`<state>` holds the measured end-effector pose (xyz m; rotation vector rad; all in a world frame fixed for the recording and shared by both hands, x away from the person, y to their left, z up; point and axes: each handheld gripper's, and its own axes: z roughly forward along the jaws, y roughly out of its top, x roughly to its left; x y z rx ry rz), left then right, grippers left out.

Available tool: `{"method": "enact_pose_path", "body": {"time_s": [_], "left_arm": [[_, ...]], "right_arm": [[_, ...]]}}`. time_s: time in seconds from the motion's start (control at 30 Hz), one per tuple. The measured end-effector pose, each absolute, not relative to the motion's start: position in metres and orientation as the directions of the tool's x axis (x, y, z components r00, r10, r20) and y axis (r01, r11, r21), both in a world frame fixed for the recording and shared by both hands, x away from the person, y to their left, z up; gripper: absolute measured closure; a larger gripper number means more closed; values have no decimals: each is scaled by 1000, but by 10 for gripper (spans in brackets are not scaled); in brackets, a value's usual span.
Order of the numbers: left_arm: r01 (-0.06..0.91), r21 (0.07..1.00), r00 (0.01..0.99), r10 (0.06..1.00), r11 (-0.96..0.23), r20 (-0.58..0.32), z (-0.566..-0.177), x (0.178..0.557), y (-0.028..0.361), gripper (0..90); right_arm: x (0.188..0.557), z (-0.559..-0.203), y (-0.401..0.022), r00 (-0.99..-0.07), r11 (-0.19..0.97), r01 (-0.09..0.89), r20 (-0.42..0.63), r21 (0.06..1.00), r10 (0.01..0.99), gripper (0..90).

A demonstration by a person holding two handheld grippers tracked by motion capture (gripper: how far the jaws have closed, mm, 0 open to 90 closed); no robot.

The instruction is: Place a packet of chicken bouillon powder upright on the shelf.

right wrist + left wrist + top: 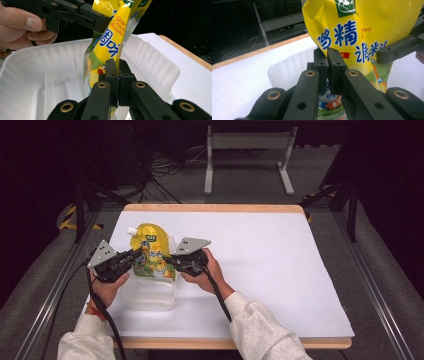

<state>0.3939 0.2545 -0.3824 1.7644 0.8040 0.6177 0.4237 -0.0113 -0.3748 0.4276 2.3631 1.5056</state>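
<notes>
A yellow spouted pouch of chicken bouillon [150, 251] is held upright above a clear plastic container [150, 295] on the white table. My left gripper [134, 255] is shut on the pouch's left edge, and my right gripper [170, 259] is shut on its right edge. In the left gripper view the jaws pinch the pouch [352, 37] at its side seam, with the container [287, 67] behind. In the right gripper view the jaws clamp the pouch [107, 50] edge over the open container [50, 75]; the left gripper and the hand holding it show at top left.
A white sheet [260, 265] covers the wooden table [215, 208]. A grey metal stand [249, 150] and cables lie on the floor beyond the far edge. Dark frame bars run along both sides.
</notes>
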Motion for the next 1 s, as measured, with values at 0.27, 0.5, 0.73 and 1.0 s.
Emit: {"method": "enact_pose_path", "body": {"time_s": [0.27, 0.5, 0.73, 1.0], "left_arm": [[261, 928, 642, 765, -265, 38, -388, 395, 254, 875], [269, 922, 644, 764, -278, 43, -392, 394, 254, 875], [268, 923, 647, 762, -275, 39, -394, 394, 254, 874], [264, 923, 624, 779, -281, 59, -396, 391, 252, 860]], "right_arm": [[424, -385, -9, -912, 410, 112, -70, 905, 404, 885], [424, -391, -8, -910, 411, 120, -66, 904, 410, 886], [423, -396, -10, -906, 387, 133, -46, 912, 421, 885], [422, -398, -9, -898, 382, 137, -48, 914, 438, 882]]}}
